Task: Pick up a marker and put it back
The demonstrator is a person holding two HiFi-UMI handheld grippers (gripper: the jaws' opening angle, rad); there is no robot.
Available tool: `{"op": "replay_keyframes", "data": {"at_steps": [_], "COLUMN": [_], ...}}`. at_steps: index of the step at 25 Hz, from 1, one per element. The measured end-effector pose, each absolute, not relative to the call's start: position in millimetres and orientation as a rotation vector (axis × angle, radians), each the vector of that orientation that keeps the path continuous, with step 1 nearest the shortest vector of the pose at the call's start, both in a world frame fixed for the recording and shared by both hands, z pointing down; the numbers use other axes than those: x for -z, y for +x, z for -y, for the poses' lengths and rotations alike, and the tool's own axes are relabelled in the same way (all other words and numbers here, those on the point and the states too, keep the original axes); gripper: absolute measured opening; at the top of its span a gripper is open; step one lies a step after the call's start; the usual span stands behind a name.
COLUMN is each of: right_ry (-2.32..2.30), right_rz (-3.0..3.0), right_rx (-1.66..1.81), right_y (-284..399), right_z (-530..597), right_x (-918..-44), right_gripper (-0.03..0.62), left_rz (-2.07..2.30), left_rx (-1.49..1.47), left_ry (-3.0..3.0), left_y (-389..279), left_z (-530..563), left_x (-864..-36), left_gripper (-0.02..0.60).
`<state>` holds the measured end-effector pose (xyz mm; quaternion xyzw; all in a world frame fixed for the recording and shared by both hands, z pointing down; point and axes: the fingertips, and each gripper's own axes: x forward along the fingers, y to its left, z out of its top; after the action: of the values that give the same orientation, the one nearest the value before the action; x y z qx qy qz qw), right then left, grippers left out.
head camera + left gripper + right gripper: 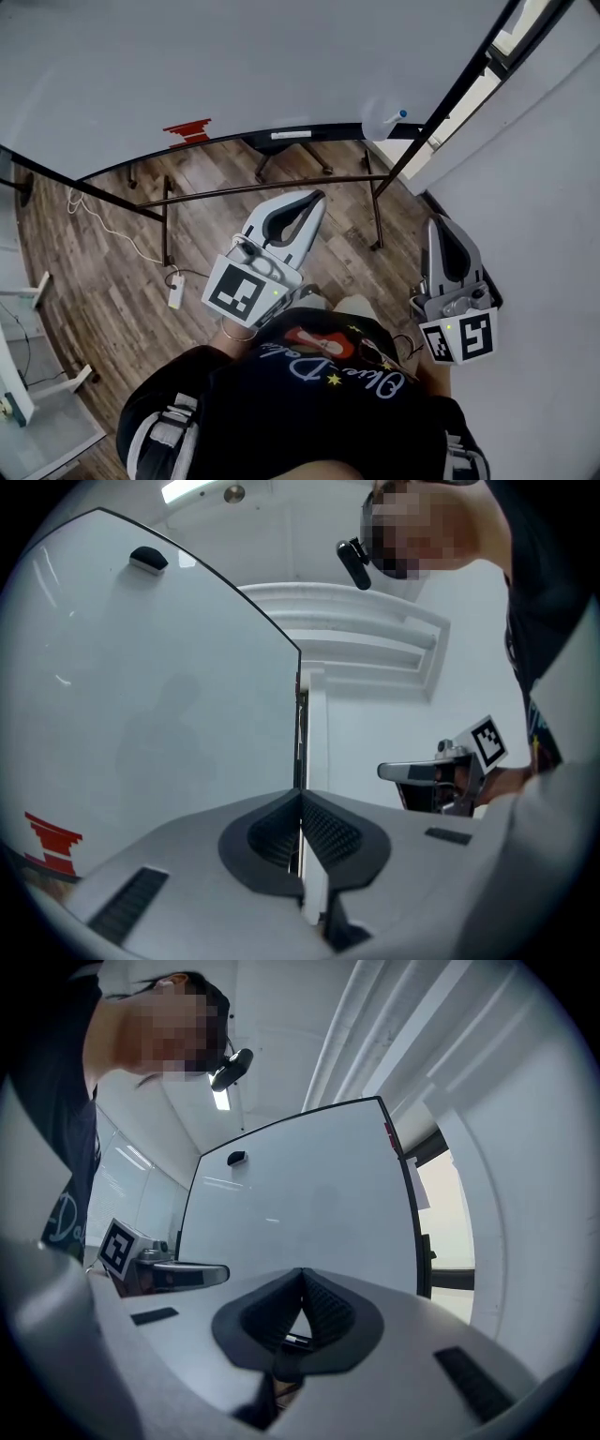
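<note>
Both jaw pairs together, empty: left gripper (312, 198), right gripper (439, 222). Red scribble (187, 131) on whiteboard (234, 66), illegible.

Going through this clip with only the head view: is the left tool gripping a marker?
Observer: No. The left gripper view shows the left tool shut, with nothing between its pads.
Operator: And the right one?
Observer: In its own view the right tool is shut too, tips together, with no marker gripped.
Operator: Anything on the board beyond my frame?
Observer: A small black object sits high on the whiteboard.
</note>
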<state>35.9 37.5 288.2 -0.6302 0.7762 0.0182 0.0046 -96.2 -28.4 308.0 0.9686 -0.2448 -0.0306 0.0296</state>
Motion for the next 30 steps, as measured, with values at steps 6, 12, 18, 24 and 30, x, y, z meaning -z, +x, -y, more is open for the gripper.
{"op": "replay_keyframes", "data": {"at_steps": [6, 12, 18, 24, 30], "right_ry": [-1.993, -1.947, -1.887, -1.840, -1.777], "right_rz": [-2.439, -2.454, -2.491, -2.526, -2.578], "right_rx": [-0.041, -0.040, -0.028, -0.012, 0.014], "right_y": [51, 71, 96, 121, 140], "right_z": [-19, 15, 57, 91, 118], "right_x": [-294, -297, -305, -313, -322], "right_gripper": [0.000, 0.000, 0.000, 0.000, 0.000], "left_rz": [0.764, 0.853, 0.942, 0.971, 1.018], "left_rx": [0.082, 0.063, 0.048, 0.025, 0.015], "left_ry": [2.966, 2.967, 2.958, 2.963, 2.952], "left_y": [-85, -76, -54, -22, 6], "left_z": [43, 66, 100, 128, 150], "left_x": [-317, -316, -316, -316, -318], "left_gripper": [0.003, 0.003, 0.003, 0.003, 0.003]}}
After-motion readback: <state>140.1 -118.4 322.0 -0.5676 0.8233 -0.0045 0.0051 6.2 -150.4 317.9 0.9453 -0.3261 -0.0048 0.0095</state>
